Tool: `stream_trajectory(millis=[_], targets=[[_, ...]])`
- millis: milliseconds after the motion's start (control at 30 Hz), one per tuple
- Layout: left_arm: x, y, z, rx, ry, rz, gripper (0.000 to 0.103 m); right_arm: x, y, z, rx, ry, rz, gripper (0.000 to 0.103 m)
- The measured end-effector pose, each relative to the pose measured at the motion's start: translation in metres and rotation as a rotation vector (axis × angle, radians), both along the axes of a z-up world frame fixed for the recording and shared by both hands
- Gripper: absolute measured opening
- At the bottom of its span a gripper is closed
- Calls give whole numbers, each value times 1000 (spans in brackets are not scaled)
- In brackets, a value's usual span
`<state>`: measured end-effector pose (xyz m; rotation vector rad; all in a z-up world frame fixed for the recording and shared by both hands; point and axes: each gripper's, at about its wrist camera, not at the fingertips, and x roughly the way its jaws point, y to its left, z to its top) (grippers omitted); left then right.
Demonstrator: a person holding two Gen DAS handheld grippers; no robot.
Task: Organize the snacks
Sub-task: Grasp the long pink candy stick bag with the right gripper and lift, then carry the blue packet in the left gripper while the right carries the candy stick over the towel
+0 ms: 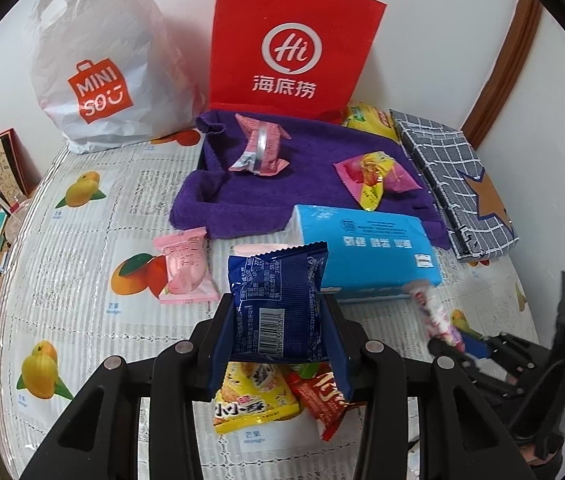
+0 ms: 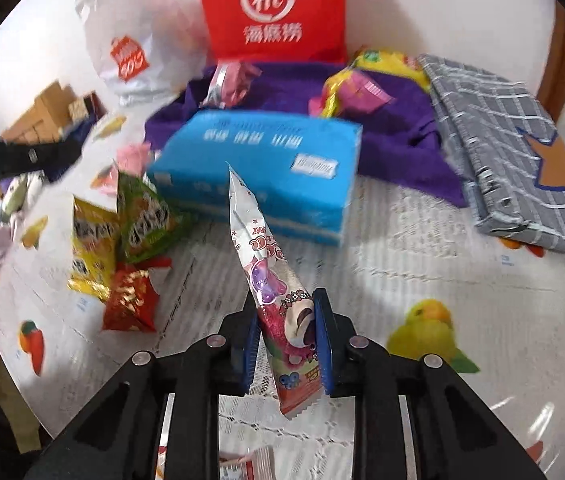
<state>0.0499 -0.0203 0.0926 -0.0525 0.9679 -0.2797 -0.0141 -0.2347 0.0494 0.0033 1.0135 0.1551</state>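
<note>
The right gripper point(image 2: 288, 334) pinches a long pink bear-print snack packet point(image 2: 272, 280) above the tablecloth point(image 2: 422, 248), its long axis apparently pointing up toward the blue tissue box point(image 2: 258, 160), while the left gripper point(image 1: 280, 322) clamps an upright dark blue snack pouch point(image 1: 278, 296).

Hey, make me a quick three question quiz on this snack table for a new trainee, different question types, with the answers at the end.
1. True or false: the left gripper is shut on the dark blue snack packet.
2. Multiple choice: what does the right gripper hold? A) a yellow packet B) the slim pink and white bear packet C) nothing
3. Fill in: the wrapped pink snack near the red paper bag lies on the ____ towel.

Key: 1 true. 2 B. 3 purple.
</note>
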Motion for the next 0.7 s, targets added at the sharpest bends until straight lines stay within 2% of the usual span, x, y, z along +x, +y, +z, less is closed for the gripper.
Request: stream_trajectory(millis=[300, 700], targets=[[3, -21, 19, -2, -35, -35, 40, 3, -22, 48, 8, -106, -68, 25], [32, -39, 39, 18, -71, -48, 40, 51, -35, 83, 16, -171, -115, 25]])
